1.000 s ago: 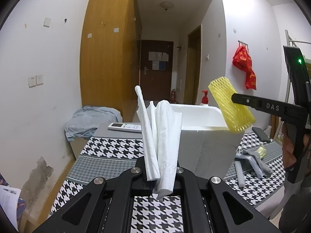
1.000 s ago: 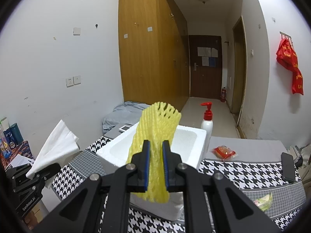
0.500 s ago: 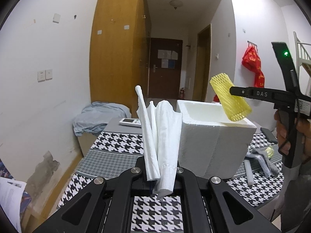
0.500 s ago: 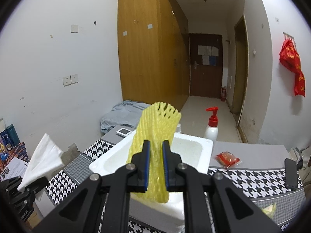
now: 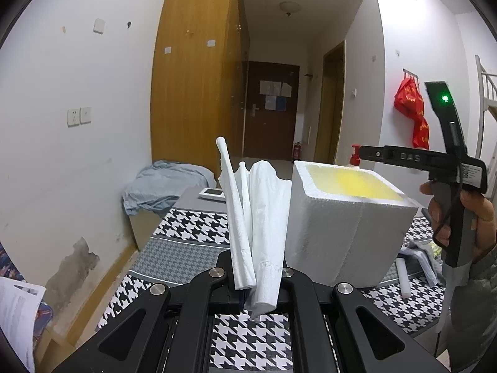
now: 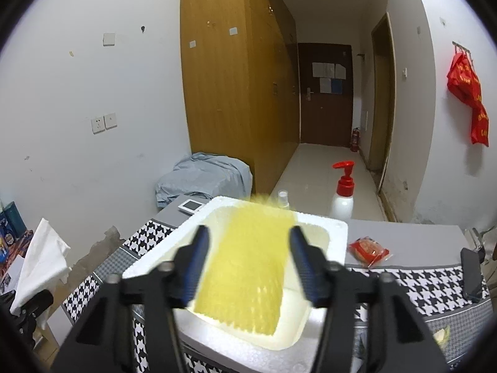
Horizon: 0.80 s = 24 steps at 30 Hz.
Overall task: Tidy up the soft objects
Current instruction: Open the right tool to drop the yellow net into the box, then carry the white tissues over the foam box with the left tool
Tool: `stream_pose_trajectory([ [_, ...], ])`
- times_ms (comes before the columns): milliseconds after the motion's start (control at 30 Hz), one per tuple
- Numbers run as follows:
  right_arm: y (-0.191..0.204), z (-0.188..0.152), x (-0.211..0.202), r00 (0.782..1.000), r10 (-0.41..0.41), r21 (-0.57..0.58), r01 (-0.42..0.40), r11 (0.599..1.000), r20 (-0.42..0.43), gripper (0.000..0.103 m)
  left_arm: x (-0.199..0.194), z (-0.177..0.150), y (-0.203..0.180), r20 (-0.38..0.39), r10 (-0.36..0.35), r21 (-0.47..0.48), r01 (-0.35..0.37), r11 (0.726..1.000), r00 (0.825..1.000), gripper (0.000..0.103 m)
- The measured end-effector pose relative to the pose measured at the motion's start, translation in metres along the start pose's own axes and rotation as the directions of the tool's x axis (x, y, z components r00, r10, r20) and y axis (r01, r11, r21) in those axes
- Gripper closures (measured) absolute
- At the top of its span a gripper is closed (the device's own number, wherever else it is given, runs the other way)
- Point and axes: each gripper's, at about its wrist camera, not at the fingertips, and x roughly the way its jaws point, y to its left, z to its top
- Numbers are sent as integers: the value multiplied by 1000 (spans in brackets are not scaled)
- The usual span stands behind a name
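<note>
My left gripper (image 5: 253,283) is shut on a folded white foam sheet (image 5: 264,217) that stands up from its jaws, just left of the white foam box (image 5: 341,236). Over that box (image 6: 337,230), my right gripper (image 6: 250,233) has its jaws opening. A yellow foam net (image 6: 248,267) shows blurred between the spread fingers, free of the pads, inside the box opening. In the left wrist view the right gripper (image 5: 362,152) hangs above the box, a hand (image 5: 472,214) on its handle, and the box's inside glows yellow. The right wrist view shows the white sheet (image 6: 40,261) at lower left.
The houndstooth tablecloth (image 6: 413,283) carries a red-pump bottle (image 6: 341,192), a small spray bottle (image 6: 283,197), a red snack packet (image 6: 369,248), a black phone (image 6: 470,276) and a white remote (image 6: 192,205). Grey socks (image 5: 419,255) lie right of the box. A blue-grey cloth heap (image 6: 202,177) lies beyond.
The right gripper's jaws spread apart and let go of the yellow net, which dropped into the box. The left gripper kept its hold on the white sheet.
</note>
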Motion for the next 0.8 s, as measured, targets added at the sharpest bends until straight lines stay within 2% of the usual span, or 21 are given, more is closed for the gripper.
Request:
stream_pose_trajectory([
  [100, -3, -1, -6, 1000, 18, 15, -19, 1000, 12, 15, 1, 1, 0, 4, -3, 0, 3, 1000, 1000, 97],
  [200, -2, -3, -14, 1000, 18, 4, -19, 1000, 24, 6, 0, 2, -3, 9, -9, 6, 9, 1000, 1000, 97],
  [300, 0, -6, -23, 999, 22, -16, -21, 1000, 43, 0, 1, 3, -6, 10, -19, 11, 19, 1000, 1000, 97],
  [467, 5, -14, -34, 998, 31, -54, -28, 998, 58, 0, 1, 7, -12, 18, -40, 19, 39, 999, 999, 97],
  [800, -1, -22, -55, 996, 25, -58, -20, 998, 90, 0, 3, 19, -22, 41, -75, 38, 73, 997, 996, 97],
])
